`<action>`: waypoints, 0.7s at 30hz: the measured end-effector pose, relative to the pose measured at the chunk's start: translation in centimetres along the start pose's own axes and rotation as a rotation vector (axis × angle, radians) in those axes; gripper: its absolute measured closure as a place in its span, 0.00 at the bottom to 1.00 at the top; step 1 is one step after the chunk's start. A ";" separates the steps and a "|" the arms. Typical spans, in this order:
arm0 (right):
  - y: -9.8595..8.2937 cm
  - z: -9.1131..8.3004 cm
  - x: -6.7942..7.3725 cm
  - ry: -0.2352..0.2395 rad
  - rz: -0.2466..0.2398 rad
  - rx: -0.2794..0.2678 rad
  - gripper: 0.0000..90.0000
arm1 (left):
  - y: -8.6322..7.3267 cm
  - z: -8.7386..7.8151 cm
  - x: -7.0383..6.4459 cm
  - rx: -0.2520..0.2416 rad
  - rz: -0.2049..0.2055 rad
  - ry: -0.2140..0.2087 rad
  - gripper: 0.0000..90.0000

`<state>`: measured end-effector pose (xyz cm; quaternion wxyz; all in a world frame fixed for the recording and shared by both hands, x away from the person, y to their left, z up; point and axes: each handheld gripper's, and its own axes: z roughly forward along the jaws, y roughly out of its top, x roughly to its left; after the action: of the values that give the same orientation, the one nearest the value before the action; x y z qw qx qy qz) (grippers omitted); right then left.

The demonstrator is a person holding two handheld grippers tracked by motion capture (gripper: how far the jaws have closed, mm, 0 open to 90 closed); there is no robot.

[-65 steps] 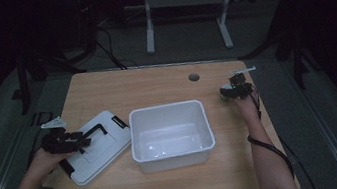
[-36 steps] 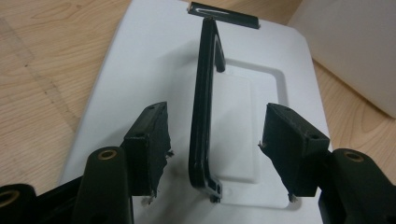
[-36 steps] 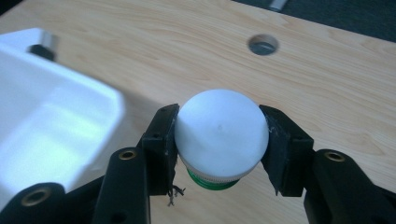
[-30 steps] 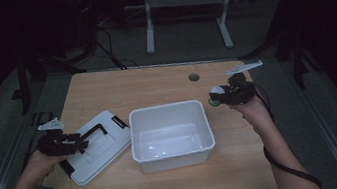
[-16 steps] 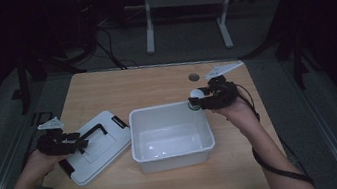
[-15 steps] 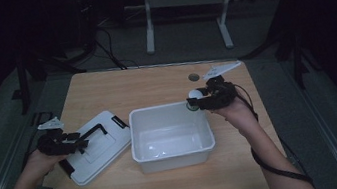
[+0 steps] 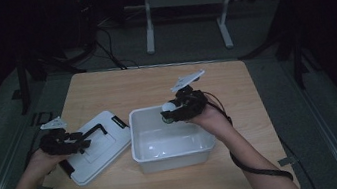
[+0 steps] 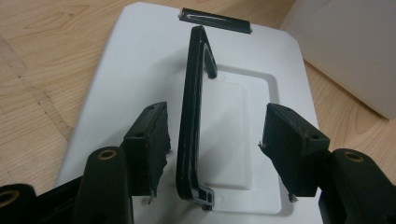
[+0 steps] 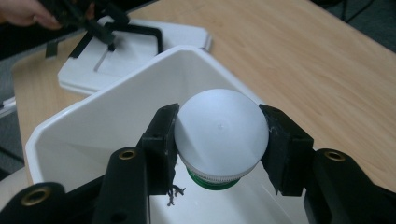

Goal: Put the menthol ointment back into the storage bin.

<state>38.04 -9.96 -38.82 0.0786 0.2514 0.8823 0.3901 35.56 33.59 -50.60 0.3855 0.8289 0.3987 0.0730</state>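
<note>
Jar (image 9: 218, 135) with a white cap, pinched between the jaws of the right gripper (image 7: 172, 114), hangs over the back rim of the white tub (image 7: 144, 151) at mid-table. The left gripper (image 7: 80, 140), jaws spread, straddles the raised black handle (image 8: 191, 116) of the lid (image 7: 112, 151) lying beside the tub.

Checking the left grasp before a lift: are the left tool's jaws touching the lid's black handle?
Apart. The left gripper view shows the left tool open, white lid visible on both sides between its jaws and the black handle.
</note>
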 end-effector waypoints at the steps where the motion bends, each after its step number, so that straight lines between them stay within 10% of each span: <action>1: 0.2 0.4 0.3 0.006 -0.004 0.007 0.56 | 0.0 0.0 0.0 0.001 0.001 0.000 0.45; 21: 1.9 8.4 2.1 0.072 -0.071 0.147 0.56 | -0.6 -0.2 0.2 -0.009 0.004 -0.003 0.43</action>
<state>39.73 -2.37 -43.07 0.0416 0.2110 0.9192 0.3299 35.24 34.04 -50.90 0.3898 0.8281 0.3960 0.0743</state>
